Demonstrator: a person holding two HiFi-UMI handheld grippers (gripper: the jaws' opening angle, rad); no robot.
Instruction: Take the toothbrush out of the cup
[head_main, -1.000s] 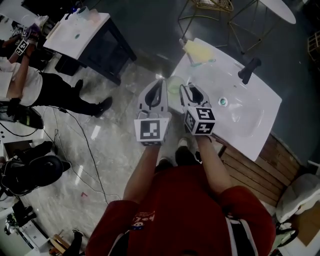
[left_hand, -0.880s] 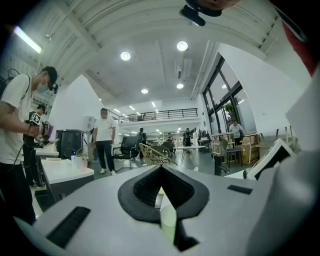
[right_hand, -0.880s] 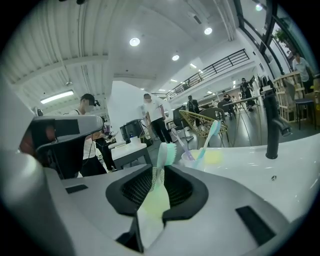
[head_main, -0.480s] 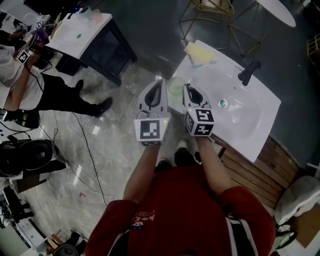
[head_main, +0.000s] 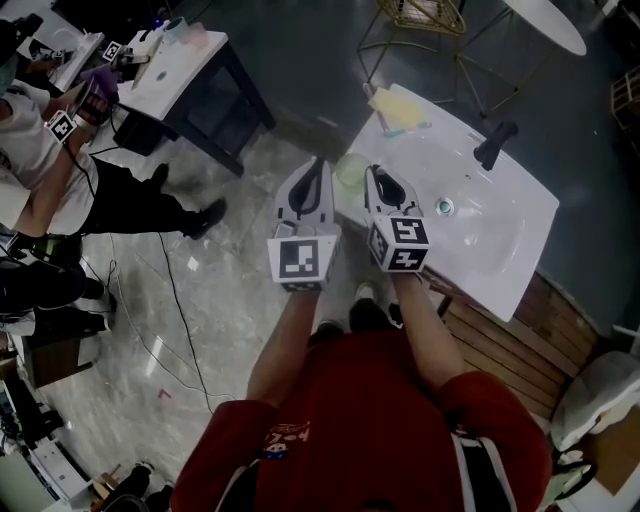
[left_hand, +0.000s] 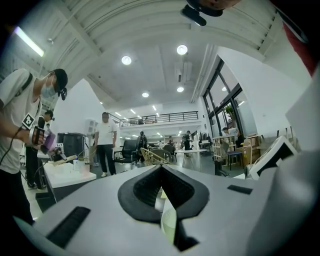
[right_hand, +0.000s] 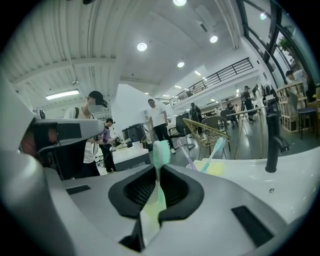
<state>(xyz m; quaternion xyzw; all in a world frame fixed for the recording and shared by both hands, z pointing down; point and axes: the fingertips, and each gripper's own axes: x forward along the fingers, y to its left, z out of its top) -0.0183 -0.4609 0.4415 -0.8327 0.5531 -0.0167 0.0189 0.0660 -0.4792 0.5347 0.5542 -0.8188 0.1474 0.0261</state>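
A pale green cup (head_main: 351, 170) stands on the near corner of the white sink (head_main: 500, 230), between my two grippers. My left gripper (head_main: 318, 190) is shut on the cup's wall (left_hand: 168, 220), which shows between its pads in the left gripper view. A mint-green toothbrush (right_hand: 160, 152) stands upright in my right gripper (right_hand: 156, 192), bristle head above the jaws and handle pinched between the pads. Its jaws have just been closing on that handle. The cup's rim (right_hand: 149, 220) shows just beneath the toothbrush. In the head view the toothbrush is hidden by the right gripper (head_main: 378, 185).
A yellow cup (right_hand: 215, 167) holding two more toothbrushes stands at the sink's far corner, also in the head view (head_main: 398, 108). A black faucet (right_hand: 272, 142) rises at the right. People work at a white-topped table (head_main: 185, 55) to the left. A cable (head_main: 170, 290) runs across the floor.
The right gripper's jaws have narrowed from clearly apart to closed on the toothbrush, and it has lifted slightly. The left gripper kept still. The person at far left shifted.
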